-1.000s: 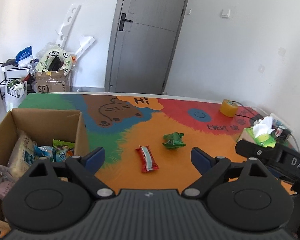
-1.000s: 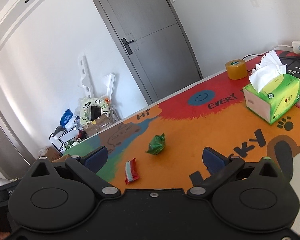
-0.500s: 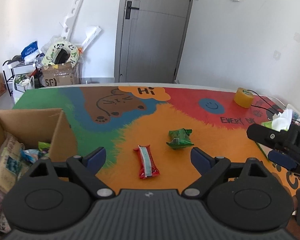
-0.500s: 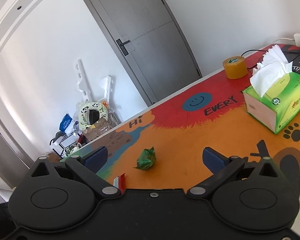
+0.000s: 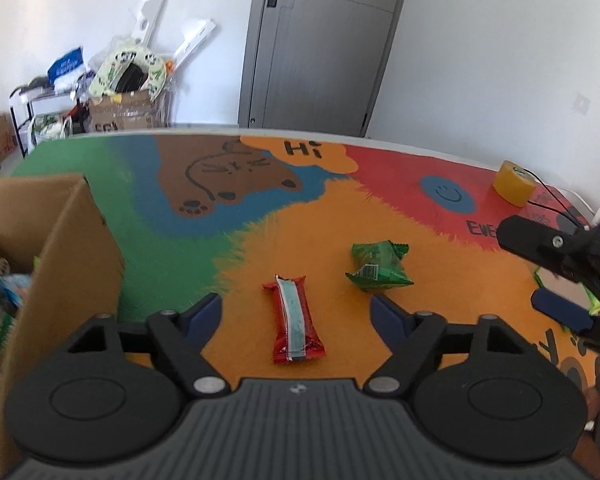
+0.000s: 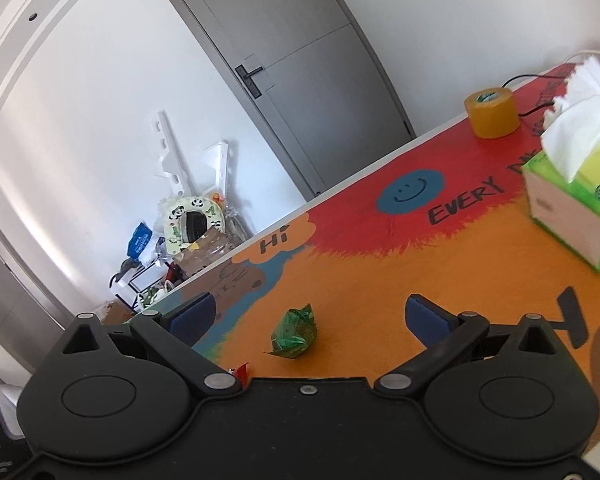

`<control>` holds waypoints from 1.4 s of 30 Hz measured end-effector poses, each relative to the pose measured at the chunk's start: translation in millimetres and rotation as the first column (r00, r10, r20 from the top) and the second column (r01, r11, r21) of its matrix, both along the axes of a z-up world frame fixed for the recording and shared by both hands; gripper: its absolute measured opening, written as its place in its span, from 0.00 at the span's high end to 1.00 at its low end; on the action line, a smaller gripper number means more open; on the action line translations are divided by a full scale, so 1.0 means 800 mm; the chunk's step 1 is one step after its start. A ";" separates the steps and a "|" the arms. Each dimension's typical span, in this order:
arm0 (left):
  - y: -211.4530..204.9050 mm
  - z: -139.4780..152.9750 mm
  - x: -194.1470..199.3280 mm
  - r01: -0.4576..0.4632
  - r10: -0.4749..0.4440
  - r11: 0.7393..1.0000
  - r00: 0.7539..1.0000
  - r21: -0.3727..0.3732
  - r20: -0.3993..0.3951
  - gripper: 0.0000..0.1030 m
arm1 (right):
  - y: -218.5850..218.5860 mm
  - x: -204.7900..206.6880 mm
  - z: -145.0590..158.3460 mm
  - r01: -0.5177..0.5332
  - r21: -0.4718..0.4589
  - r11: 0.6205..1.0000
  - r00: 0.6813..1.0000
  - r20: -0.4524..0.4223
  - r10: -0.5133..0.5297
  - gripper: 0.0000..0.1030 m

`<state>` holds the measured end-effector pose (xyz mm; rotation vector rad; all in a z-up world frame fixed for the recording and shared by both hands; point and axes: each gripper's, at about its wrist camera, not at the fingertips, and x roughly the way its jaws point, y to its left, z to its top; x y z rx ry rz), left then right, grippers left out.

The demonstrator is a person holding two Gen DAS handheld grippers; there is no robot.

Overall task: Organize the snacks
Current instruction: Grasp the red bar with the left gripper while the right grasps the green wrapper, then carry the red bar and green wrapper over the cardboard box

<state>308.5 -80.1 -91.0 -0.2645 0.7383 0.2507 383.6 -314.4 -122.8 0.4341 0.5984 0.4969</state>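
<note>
A red snack bar (image 5: 295,319) lies on the orange part of the mat, between the fingers of my open, empty left gripper (image 5: 296,312). A green snack packet (image 5: 379,266) lies just right of it. A cardboard box (image 5: 66,240) holding several snacks stands at the left. My right gripper (image 6: 308,316) is open and empty, above the green packet (image 6: 294,333); a corner of the red bar (image 6: 242,370) peeks out beside its body. The right gripper also shows at the right edge of the left wrist view (image 5: 560,276).
A green tissue box (image 6: 572,204) and a yellow tape roll (image 6: 491,113) with a black cable sit at the table's right and far right. A grey door and a cluttered shelf with boxes (image 5: 120,92) stand beyond the far edge.
My left gripper has moved right, away from the box, and now frames the red bar. My right gripper has moved forward toward the green packet. Both stay open.
</note>
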 end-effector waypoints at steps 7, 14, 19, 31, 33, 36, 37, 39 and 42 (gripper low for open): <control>0.005 -0.023 0.015 -0.024 0.024 0.999 0.999 -0.027 -0.027 0.42 | 0.003 0.010 -0.022 -0.012 0.003 1.000 0.999 -0.040 0.012 0.01; 0.007 -0.039 0.031 -0.019 0.020 1.000 0.998 0.022 -0.065 0.82 | 0.016 0.021 -0.034 -0.032 -0.014 0.999 0.995 -0.093 0.031 0.13; 0.018 -0.034 0.030 -0.029 0.028 0.999 0.999 -0.023 -0.033 0.82 | 0.032 0.034 -0.032 -0.052 -0.022 0.998 0.993 -0.110 0.049 0.20; 0.041 -0.021 0.031 -0.060 0.061 0.996 0.998 -0.070 0.014 0.82 | 0.083 0.074 -0.053 -0.087 -0.047 0.995 0.981 -0.180 0.077 0.41; 0.043 -0.023 0.033 -0.065 0.066 0.994 0.998 -0.085 0.011 0.82 | 0.090 0.076 -0.053 -0.089 -0.058 0.994 0.983 -0.167 0.078 0.41; 0.044 -0.025 0.032 -0.066 0.067 0.993 0.998 -0.095 0.007 0.82 | 0.090 0.081 -0.056 -0.078 -0.050 0.996 0.979 -0.193 0.067 0.69; 0.045 -0.024 0.031 -0.062 0.063 0.993 0.998 -0.097 0.008 0.82 | 0.087 0.079 -0.058 -0.071 -0.029 0.997 0.978 -0.200 0.064 0.71; 0.043 -0.022 0.026 -0.050 0.052 0.994 0.999 -0.099 0.015 0.82 | 0.082 0.071 -0.059 -0.065 -0.017 0.998 0.980 -0.191 0.061 0.73; 0.039 -0.020 0.018 -0.044 0.045 0.993 0.999 -0.109 0.014 0.82 | 0.070 0.051 -0.060 -0.049 0.001 0.999 0.981 -0.186 0.049 0.73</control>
